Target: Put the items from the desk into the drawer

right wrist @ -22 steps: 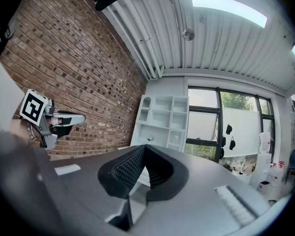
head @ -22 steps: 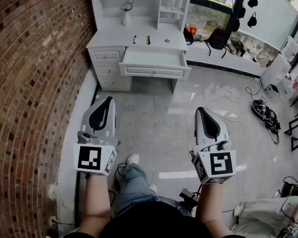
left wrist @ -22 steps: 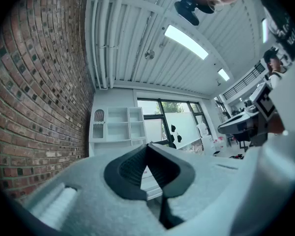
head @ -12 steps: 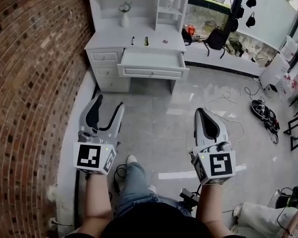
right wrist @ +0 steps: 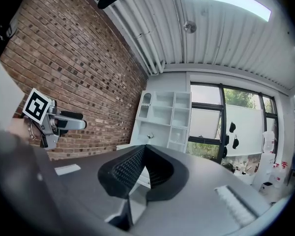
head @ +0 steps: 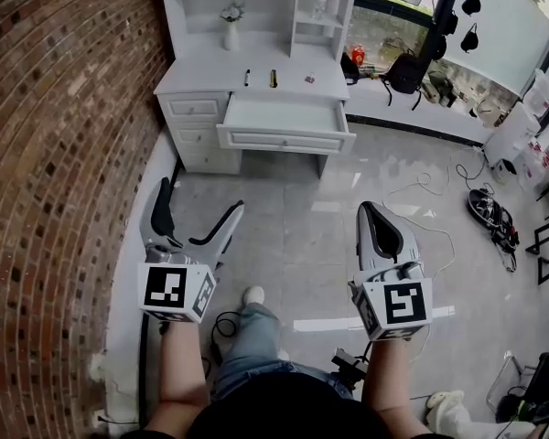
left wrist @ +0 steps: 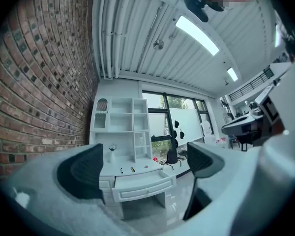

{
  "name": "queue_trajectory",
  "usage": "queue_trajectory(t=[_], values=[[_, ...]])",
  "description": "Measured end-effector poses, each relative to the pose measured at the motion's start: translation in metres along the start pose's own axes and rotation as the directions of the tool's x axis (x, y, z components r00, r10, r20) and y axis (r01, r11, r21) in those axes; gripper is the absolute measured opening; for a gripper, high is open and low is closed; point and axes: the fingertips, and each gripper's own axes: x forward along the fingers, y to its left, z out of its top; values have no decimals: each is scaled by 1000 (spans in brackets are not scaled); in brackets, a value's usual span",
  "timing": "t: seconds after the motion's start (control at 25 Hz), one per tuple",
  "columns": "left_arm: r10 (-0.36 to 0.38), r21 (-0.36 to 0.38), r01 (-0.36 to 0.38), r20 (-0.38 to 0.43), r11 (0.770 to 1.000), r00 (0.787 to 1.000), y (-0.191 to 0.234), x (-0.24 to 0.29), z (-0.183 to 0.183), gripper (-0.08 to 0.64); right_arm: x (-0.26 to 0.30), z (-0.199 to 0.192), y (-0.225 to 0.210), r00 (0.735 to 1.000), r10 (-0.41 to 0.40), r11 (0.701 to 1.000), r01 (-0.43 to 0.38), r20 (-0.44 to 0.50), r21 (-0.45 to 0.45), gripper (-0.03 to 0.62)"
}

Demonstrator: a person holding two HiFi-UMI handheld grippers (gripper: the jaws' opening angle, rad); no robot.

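Left claw: the white left gripper with black pads (head: pixel 199 199) has its jaws wide apart, with only air between them.
Right claw: the white right gripper with black ribbed pads (head: pixel 371 208) has its jaws together, pad on pad, and holds no thing.
Position: both grippers hover over the grey tiled floor (head: pixel 302 218), well apart from the white wooden desk (head: pixel 210 79).
Items: a small black stick (head: pixel 248 76), a small yellowish stick (head: pixel 274 76) and a tiny pink thing (head: pixel 308 79) lie in a row on the desk top.
Drawer: the white drawer (head: pixel 284 115) stands pulled out, just below the items.
Vase: a white vase with flowers (head: pixel 231 33) stands upright at the back of the desk.
Left side: a red brick wall (head: pixel 64 154).
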Motion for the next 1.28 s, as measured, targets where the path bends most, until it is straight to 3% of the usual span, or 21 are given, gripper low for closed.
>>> queue_trajectory(t=[0.28, 0.8, 1.28], values=[[27, 5, -27, -38, 1000, 999, 49, 81, -15, 543, 94, -2, -26, 1000, -15, 1000, 15, -13, 14, 11], [21, -8, -21, -30, 1000, 999, 145, 218, -33, 523, 243, 1, -46, 998, -52, 998, 52, -32, 21, 11], [16, 0, -16, -51, 1000, 999, 185, 279, -57, 520, 322, -17, -49, 997, -44, 999, 45, -62, 25, 11]])
